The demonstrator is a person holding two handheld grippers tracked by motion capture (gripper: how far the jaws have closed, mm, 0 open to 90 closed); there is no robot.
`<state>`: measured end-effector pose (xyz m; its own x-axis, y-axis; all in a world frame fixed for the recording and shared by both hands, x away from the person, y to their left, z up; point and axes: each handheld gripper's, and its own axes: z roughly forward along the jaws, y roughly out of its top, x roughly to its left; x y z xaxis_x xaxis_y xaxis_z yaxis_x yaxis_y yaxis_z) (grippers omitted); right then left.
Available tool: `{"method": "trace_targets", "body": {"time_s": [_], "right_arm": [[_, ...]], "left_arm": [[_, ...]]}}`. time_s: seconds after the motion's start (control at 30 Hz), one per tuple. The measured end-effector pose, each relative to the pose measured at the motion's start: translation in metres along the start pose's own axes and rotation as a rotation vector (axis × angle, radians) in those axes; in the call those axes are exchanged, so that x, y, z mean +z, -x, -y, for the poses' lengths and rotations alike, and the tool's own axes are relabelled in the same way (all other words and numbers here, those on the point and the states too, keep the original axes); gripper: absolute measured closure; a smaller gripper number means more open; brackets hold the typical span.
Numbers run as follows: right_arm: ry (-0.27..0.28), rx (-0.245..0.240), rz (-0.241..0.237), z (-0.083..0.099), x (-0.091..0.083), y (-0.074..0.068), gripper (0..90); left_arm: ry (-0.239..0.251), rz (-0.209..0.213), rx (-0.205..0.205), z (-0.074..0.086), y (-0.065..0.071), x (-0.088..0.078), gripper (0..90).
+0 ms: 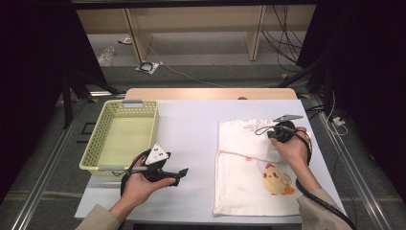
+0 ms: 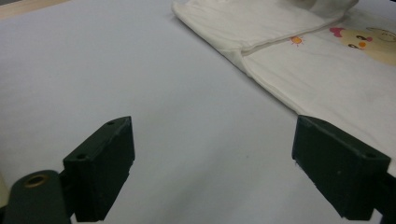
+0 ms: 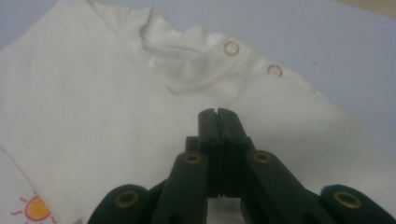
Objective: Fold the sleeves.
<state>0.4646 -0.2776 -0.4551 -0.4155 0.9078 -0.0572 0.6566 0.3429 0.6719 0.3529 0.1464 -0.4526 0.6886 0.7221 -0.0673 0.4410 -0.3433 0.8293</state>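
Note:
A white shirt (image 1: 249, 163) with a yellow chick print (image 1: 275, 179) lies flat on the right half of the white table (image 1: 191, 129). My right gripper (image 1: 274, 134) hovers over its upper part. In the right gripper view its jaws (image 3: 217, 113) are shut tight just short of the collar (image 3: 196, 70), with no fabric seen between them. My left gripper (image 1: 181, 173) is held near the table's front left. Its jaws (image 2: 212, 126) stand wide open over bare table, and the shirt's edge (image 2: 327, 70) lies ahead to the right.
A pale green plastic basket (image 1: 95, 139) stands at the table's left, just beyond my left hand, with nothing in it. Two snap buttons (image 3: 231, 47) sit on the shirt's shoulder. Cables trail from both grippers. The floor beyond holds loose cables and desk legs.

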Motion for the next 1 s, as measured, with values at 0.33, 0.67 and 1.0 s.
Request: {"method": "trace_targets", "body": {"time_s": [0.33, 0.67, 1.0], "right_arm": [[0.111, 0.183, 0.072, 0.0, -0.033, 0.044, 70.1], [-0.028, 0.366, 0.207, 0.043, -0.027, 0.105, 63.5], [-0.063, 0.359, 0.204, 0.052, -0.015, 0.105, 67.8]], "left_arm": [[-0.002, 0.001, 0.001, 0.0, 0.001, 0.0, 13.2], [-0.009, 0.001, 0.004, 0.0, 0.001, 0.002, 13.2], [-0.003, 0.001, -0.002, 0.0, 0.001, 0.001, 13.3]]}}
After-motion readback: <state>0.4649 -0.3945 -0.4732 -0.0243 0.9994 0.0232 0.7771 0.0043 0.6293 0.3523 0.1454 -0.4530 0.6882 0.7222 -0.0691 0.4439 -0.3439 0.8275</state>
